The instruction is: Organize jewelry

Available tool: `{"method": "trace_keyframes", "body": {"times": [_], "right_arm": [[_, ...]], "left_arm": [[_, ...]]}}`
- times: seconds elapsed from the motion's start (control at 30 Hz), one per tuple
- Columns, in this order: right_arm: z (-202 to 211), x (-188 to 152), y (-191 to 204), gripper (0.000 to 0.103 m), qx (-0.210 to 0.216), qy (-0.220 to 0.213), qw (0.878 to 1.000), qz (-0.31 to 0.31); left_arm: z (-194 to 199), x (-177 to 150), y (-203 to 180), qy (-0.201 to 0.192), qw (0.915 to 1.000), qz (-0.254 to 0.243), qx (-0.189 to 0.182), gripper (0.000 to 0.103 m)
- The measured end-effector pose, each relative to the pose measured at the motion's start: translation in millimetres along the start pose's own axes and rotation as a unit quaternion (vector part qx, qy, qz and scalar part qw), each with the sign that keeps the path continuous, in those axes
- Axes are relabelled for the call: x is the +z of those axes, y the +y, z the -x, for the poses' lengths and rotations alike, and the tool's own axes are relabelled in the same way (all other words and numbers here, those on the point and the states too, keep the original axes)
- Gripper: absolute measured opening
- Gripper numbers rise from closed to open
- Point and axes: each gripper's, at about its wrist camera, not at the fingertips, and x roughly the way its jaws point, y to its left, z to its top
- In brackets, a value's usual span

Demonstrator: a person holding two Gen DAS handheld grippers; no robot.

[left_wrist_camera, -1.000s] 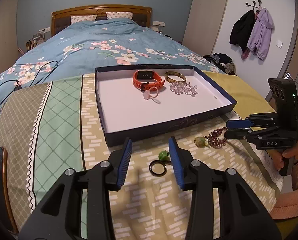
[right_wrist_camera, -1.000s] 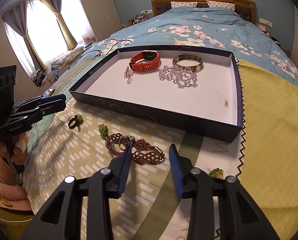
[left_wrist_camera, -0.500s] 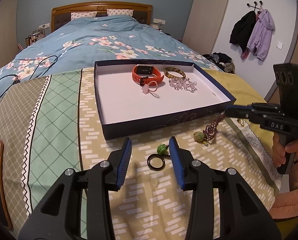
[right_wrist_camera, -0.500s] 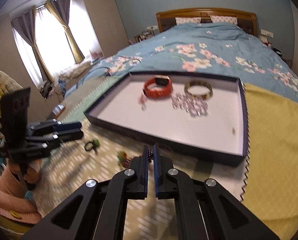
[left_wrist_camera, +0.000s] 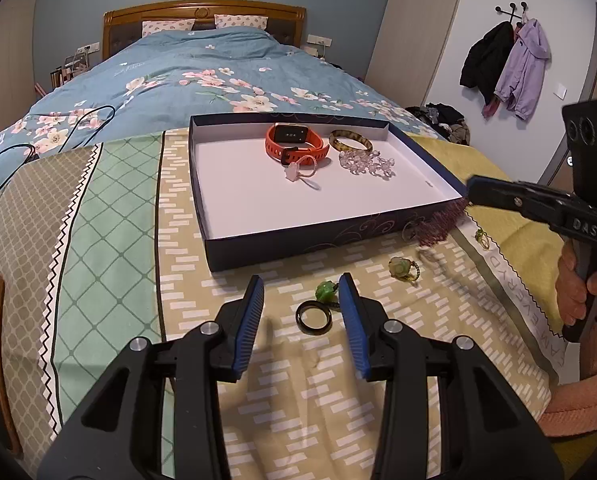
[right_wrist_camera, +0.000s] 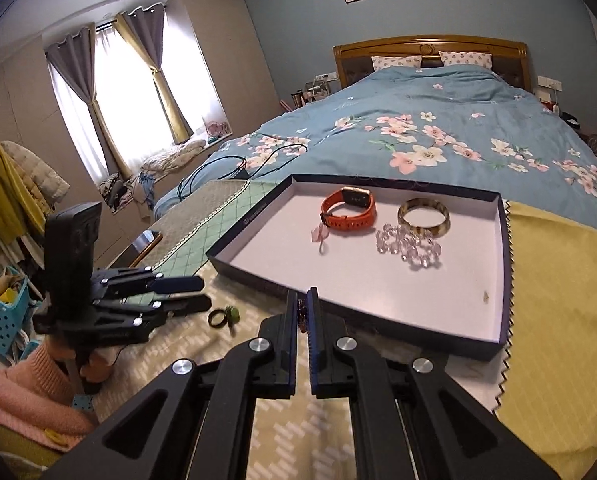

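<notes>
We take the navy tray [left_wrist_camera: 282, 246] as reference. Inside it, toward its far side, we note an orange smartwatch [left_wrist_camera: 294, 146], a tortoiseshell bangle [left_wrist_camera: 350, 140], a clear bead bracelet [left_wrist_camera: 366, 161] and a pink ring [left_wrist_camera: 298, 168]. Just off the tray's near right corner, the right gripper [left_wrist_camera: 469, 192] is closed on a maroon beaded bracelet [left_wrist_camera: 438, 226] that hangs from it. In front of the tray's near wall, the left gripper [left_wrist_camera: 301, 312] stands parted around a black ring with a green stone [left_wrist_camera: 316, 312]. A pale green ring [left_wrist_camera: 401, 269] lies near that wall.
</notes>
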Motion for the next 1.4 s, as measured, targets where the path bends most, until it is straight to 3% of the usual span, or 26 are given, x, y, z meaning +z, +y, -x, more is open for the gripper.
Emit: {"method": "trace_keyframes", "body": {"times": [0.3, 0.53, 0.6, 0.67, 0.77, 0.97, 1.4], "right_arm": [[10.0, -12.4, -16.2, 0.003, 0.001, 0.003, 0.999, -0.036], [8.5, -12.2, -17.4, 0.003, -0.001, -0.001, 0.999, -0.040], [8.9, -12.3, -17.5, 0.003, -0.003, -0.002, 0.999, -0.039], [9.3, -11.5, -17.3, 0.003, -0.005, -0.003, 0.999, -0.039], [10.1, -10.5, -17.1, 0.003, -0.008, -0.006, 0.999, -0.038], [13.7, -7.4, -14.6, 0.003, -0.010, -0.012, 0.999, -0.033], [21.3, 6.9, -12.6, 0.003, -0.006, -0.030, 0.999, -0.027]], "left_arm": [[-1.7, -2.3, -6.0, 0.005, 0.9999, -0.013, -0.003, 0.038], [-11.9, -5.6, -17.6, 0.035, 0.9985, -0.040, 0.013, 0.036], [-15.5, -7.3, -19.2, 0.045, 0.9979, -0.044, 0.018, 0.033], [-19.5, -8.4, -20.1, 0.056, 0.9972, -0.046, 0.019, 0.024], [-23.2, -9.5, -22.6, 0.062, 0.9963, -0.053, 0.026, 0.023], [-21.9, -10.3, -28.9, 0.058, 0.9949, -0.068, 0.045, 0.022], [10.4, 2.8, -30.6, 0.014, 0.9978, -0.060, 0.023, 0.022]]}}
